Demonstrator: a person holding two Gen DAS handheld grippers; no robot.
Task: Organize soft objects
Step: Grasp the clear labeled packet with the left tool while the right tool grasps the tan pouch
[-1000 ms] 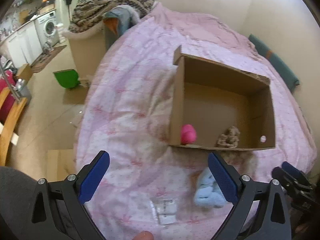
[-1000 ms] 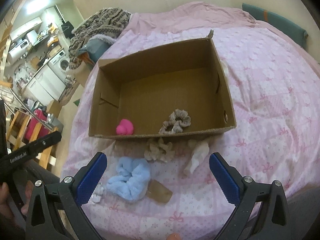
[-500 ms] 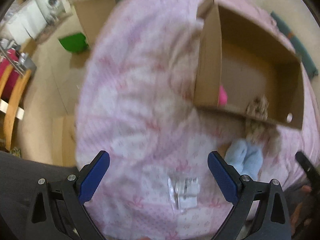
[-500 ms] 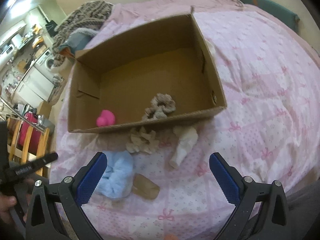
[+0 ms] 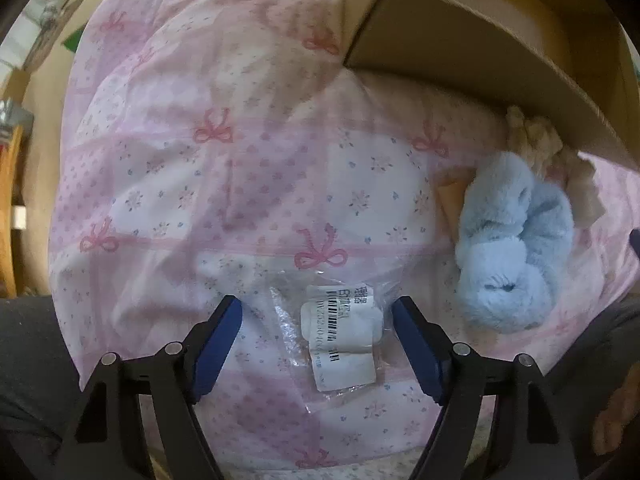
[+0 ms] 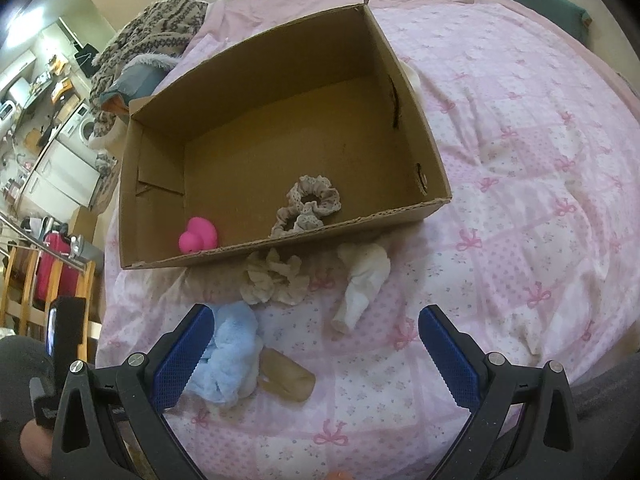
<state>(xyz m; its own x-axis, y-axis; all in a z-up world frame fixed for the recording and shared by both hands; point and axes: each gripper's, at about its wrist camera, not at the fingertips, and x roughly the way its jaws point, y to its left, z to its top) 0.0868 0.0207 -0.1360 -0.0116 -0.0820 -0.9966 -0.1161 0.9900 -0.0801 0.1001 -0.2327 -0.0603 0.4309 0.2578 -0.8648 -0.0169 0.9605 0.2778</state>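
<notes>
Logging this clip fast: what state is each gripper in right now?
Left gripper: jaws closing around the clear plastic packet, pads not yet touching it.
Right gripper: open, holding nothing, above the bedspread.

1. The quilt point(image 6: 520, 152) is showing pink and white patches with pink bows.
2. The box point(image 6: 280, 120) is looking plain brown.
3. A pink toy point(image 6: 198, 236) is sitting at its seven o'clock corner.
4. The scrunchie point(image 5: 508, 236) is showing pale blue.
5. The packet point(image 5: 340, 336) is showing clear, with white barcode labels.
6. The pads point(image 6: 180, 360) are showing dark blue.
</notes>
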